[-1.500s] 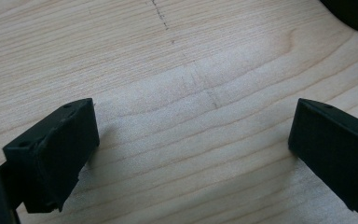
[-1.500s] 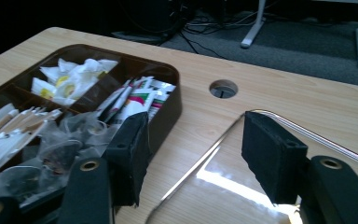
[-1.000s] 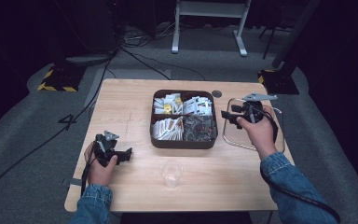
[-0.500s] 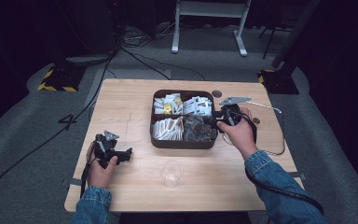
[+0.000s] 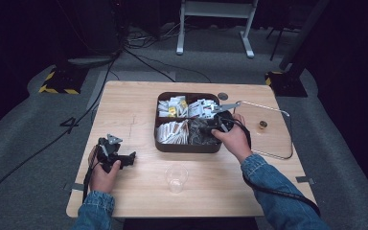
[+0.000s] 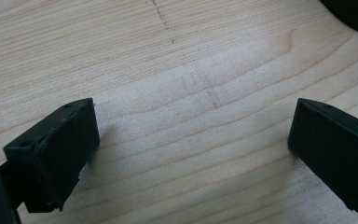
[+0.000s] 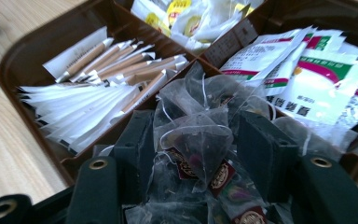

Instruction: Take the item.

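While left gripper (image 5: pixel 130 158) is resting wide open over bare light wooden table (image 6: pixel 177 93), I'm bracketing clear pyramid tea bag (image 7: pixel 196 140) in dark brown divided tray (image 5: pixel 187 145) with right gripper (image 7: pixel 193 151), jaws having just narrowed, not yet pinching.

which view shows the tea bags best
The right gripper view: the clear pyramid tea bags sit close up between the right tongs, tags legible. The high view shows them as a dark patch in the tray. The left gripper view faces bare table.

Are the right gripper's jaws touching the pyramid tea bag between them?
Cannot tell. In the right gripper view the right gripper straddles the pyramid tea bag, but clear mesh hides any contact.
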Motion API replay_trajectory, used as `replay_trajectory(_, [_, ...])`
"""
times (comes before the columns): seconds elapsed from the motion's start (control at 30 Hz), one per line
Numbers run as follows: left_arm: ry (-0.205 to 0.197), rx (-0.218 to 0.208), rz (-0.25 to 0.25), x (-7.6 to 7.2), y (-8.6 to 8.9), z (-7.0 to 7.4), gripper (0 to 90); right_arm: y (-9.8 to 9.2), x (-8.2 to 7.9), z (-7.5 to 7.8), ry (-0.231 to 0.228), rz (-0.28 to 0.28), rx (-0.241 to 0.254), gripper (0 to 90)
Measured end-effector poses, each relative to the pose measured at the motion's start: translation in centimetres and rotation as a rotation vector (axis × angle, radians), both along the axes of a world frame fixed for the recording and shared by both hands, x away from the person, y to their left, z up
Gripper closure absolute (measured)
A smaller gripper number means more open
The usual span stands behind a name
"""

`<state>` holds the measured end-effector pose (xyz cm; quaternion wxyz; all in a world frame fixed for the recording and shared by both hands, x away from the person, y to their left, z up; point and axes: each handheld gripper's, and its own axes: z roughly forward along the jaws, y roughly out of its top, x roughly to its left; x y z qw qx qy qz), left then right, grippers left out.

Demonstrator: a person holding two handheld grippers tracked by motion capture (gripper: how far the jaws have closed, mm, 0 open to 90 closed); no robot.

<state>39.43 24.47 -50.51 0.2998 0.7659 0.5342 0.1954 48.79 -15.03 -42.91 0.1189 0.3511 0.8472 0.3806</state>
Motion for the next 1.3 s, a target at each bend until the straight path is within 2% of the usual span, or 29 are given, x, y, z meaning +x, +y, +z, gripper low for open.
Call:
replay_trajectory(0.17, [-0.001,0.001,0.0,0.0,0.0,0.0,2.2,0.7,0.5,-1.1,0.017,0.0,-0.032,46.5])
replay_trajectory(0.3, [-0.001,0.001,0.0,0.0,0.0,0.0,2.2,0.9,0.7,-1.6,0.021,-0.001,-0.052,52.2])
replay_trajectory(0.37, [-0.001,0.001,0.0,0.0,0.0,0.0,2.2,1.0,0.8,-1.7,0.012,0.014,-0.07,64.4])
replay_trajectory(0.4, [-0.001,0.001,0.0,0.0,0.0,0.0,2.3,1.0,0.7,-1.6,-0.006,0.033,-0.106,73.9])
replay_trajectory(0.57, [-0.001,0.001,0.0,0.0,0.0,0.0,2.2,0.9,0.5,-1.3,-0.03,0.043,-0.125,77.6])
replay_trajectory(0.93, [-0.001,0.001,0.0,0.0,0.0,0.0,2.2,0.2,0.1,0.0,-0.042,0.033,-0.055,78.1])
replay_trajectory(0.97, [-0.001,0.001,0.0,0.0,0.0,0.0,2.2,-0.1,0.1,0.3,-0.04,0.032,-0.031,78.1])
replay_trajectory(1.07, [-0.001,0.002,-0.001,0.0,0.0,0.0,2.3,-0.2,0.0,0.7,-0.044,0.027,-0.01,78.1])
replay_trajectory(1.2, [-0.001,0.001,-0.001,0.0,0.0,0.0,2.2,-0.8,-0.5,1.8,-0.045,0.025,0.053,78.2])
replay_trajectory(1.23, [-0.002,0.001,-0.001,0.0,0.0,0.0,2.2,-0.8,-0.5,1.8,-0.045,0.025,0.053,78.2])
replay_trajectory(1.3, [-0.001,0.002,-0.001,0.0,0.0,0.0,2.3,-1.1,-0.9,2.5,-0.042,0.026,0.093,78.2])
